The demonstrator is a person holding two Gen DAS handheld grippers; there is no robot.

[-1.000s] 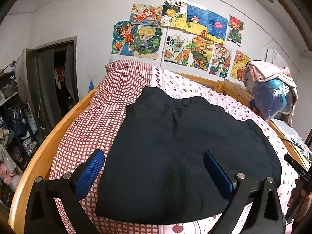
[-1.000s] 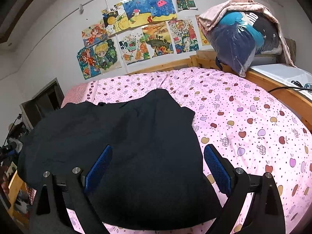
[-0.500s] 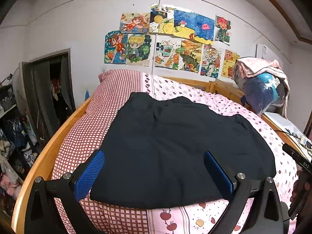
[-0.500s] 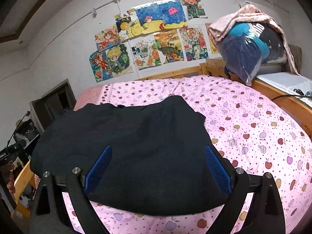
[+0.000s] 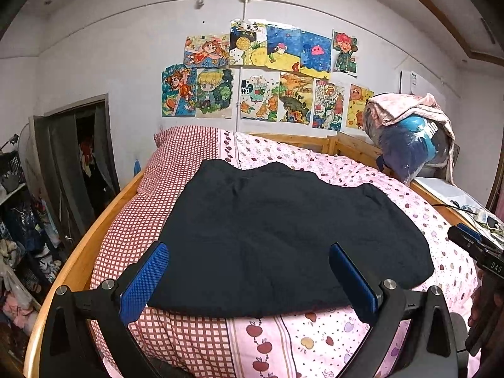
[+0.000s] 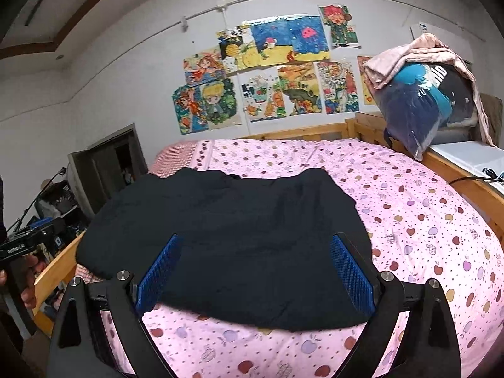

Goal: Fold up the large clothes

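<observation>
Two grippers are held apart from the work, each with its jaws spread wide and nothing between them: the left gripper (image 5: 249, 278) and the right gripper (image 6: 256, 271) both hang short of the near hem of the black garment (image 5: 283, 233), above the front edge of the bed (image 5: 267, 340). The garment is laid flat across the bedding, partly on the red-checked cover (image 5: 148, 220) and partly on the pink apple-print sheet (image 6: 425, 220), with its far edge toward the wall of drawings (image 5: 261, 72). The step in hand is judged to be the approach for a first fold. It would be done well if the two near corners were taken at once, one by each gripper, with only the cloth pinched and the sheet beneath left alone. The hem should then be lifted evenly and carried toward the far edge, so that no slack is bunched in the middle and the edges are matched squarely.
</observation>
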